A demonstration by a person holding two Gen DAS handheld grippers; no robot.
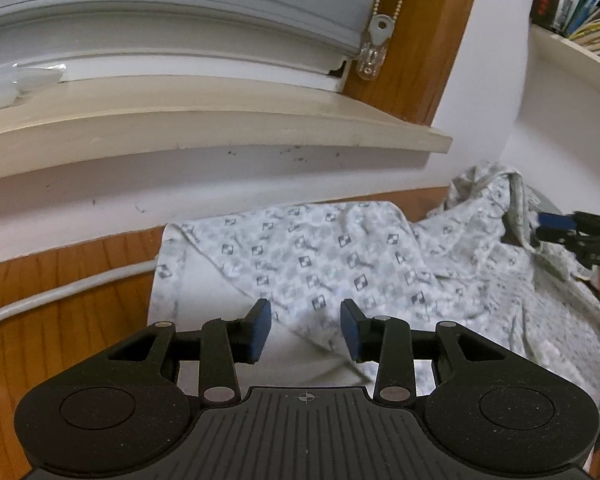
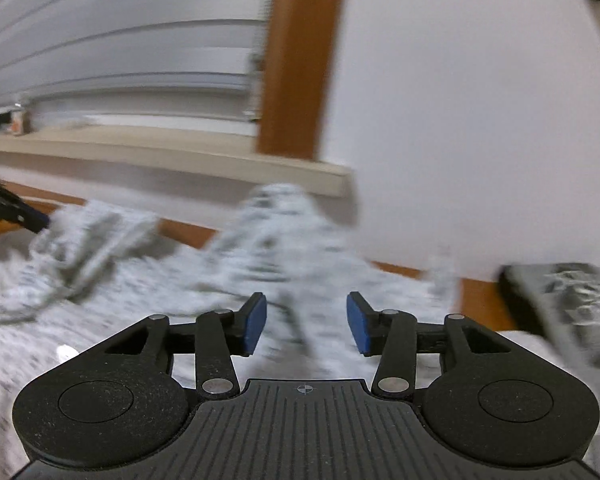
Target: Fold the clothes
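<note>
A white garment with a grey diamond print (image 1: pixel 320 256) lies crumpled on a wooden table, one part folded over on the left and a bunched heap at the right. My left gripper (image 1: pixel 306 320) hovers over its near edge, jaws open, the cloth showing in the gap but not pinched. My right gripper (image 2: pixel 306 316) is also open above the same garment (image 2: pixel 284 240), which is blurred in the right wrist view. The right gripper (image 1: pixel 544 228) shows at the far right beside the raised heap. The left gripper (image 2: pixel 16 212) shows at the left edge.
The wooden table (image 1: pixel 60 272) carries a white cable (image 1: pixel 60 292) on the left. A cream windowsill (image 1: pixel 180 120) juts out above the wall behind, with a blind and bead chain (image 1: pixel 380 28). A shelf with books (image 1: pixel 580 20) stands top right. A dark grey object (image 2: pixel 560 300) lies at the right.
</note>
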